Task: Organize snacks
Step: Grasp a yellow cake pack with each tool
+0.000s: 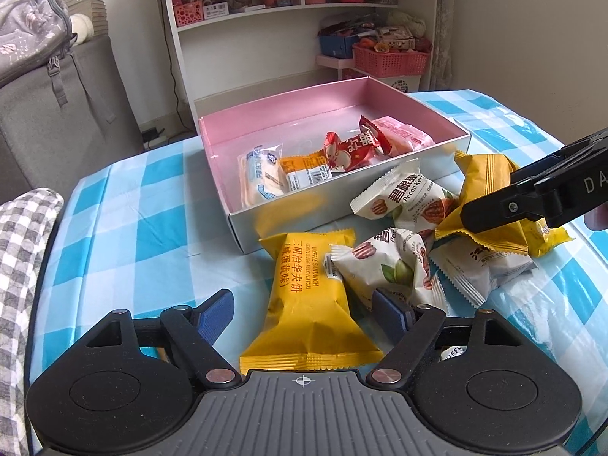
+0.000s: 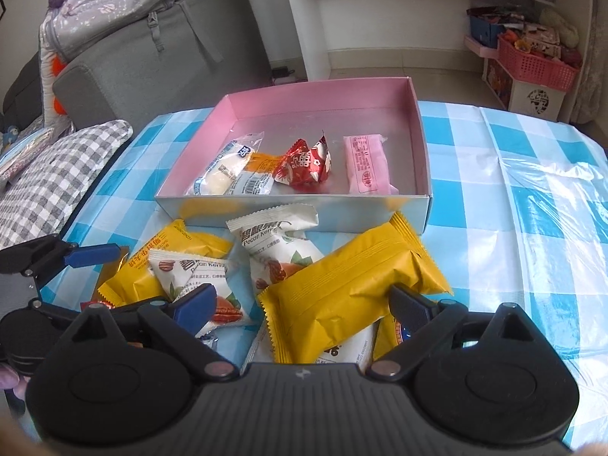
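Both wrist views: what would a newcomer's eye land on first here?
The pink-lined box on the blue checked tablecloth, with a few snacks already inside. Next, the pile of yellow and white packets in front of it: each gripper straddles a yellow packet, the left gripper one, the right gripper another.

Home living room: grey sofa (image 2: 125, 76), cluttered white shelves (image 1: 296, 7), checked tablecloth (image 1: 125, 209).

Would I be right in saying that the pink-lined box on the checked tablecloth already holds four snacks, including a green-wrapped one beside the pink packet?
Not quite: the snack beside the pink packet is red-wrapped, not green, as the right wrist view shows. The rest stands: the pink-lined box sits on the checked tablecloth and holds four snacks.
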`<state>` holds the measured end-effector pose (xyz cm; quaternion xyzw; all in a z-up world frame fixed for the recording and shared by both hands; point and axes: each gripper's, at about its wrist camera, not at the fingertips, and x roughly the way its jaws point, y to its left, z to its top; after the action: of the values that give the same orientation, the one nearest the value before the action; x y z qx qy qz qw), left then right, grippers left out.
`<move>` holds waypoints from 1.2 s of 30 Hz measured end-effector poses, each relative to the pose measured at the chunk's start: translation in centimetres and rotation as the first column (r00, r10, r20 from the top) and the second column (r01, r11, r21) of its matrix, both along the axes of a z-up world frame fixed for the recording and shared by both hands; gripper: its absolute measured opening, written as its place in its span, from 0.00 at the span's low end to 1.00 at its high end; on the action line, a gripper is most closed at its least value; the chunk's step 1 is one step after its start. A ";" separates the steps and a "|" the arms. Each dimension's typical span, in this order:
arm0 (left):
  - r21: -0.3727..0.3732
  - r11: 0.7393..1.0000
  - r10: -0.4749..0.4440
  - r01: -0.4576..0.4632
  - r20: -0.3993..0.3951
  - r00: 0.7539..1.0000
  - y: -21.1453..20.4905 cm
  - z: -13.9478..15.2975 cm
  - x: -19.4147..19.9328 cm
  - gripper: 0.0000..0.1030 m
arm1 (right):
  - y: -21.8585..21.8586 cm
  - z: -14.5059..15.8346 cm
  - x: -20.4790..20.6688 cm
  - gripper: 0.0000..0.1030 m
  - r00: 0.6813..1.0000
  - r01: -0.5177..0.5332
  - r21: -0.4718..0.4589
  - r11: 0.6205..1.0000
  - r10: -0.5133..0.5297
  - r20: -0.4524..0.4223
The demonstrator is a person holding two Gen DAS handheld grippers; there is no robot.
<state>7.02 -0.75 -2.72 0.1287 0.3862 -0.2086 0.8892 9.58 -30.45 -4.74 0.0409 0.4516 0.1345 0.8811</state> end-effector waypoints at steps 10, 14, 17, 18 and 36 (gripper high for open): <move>0.025 0.999 0.026 -0.025 -0.044 0.999 -0.5 -1.1 0.3 0.47 | 0.4 -1.4 1.4 0.73 0.991 0.104 -0.035 0.994 -0.107 -0.074; 0.028 0.999 0.035 -0.034 -0.052 0.998 -0.7 -1.2 0.3 0.42 | 0.7 -1.7 1.3 0.64 0.990 0.101 -0.053 0.993 -0.106 -0.091; 0.031 0.999 0.037 -0.036 -0.054 0.998 -0.7 -1.1 0.3 0.39 | 0.9 -1.5 1.0 0.57 0.991 0.097 -0.064 0.993 -0.103 -0.089; 0.031 0.999 0.040 -0.039 -0.057 0.998 -0.7 -1.0 0.3 0.39 | 0.9 -1.4 0.9 0.55 0.991 0.094 -0.065 0.993 -0.100 -0.090; 0.039 0.995 0.094 -0.089 -0.157 0.983 0.1 -0.2 0.5 0.36 | 1.5 0.5 -1.4 0.35 0.982 -0.165 -0.263 0.950 0.135 -0.131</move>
<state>7.55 -0.67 -2.89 0.1077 0.4645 -0.1709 0.8622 8.23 -28.95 -4.27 -0.1079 0.5160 0.1352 0.8389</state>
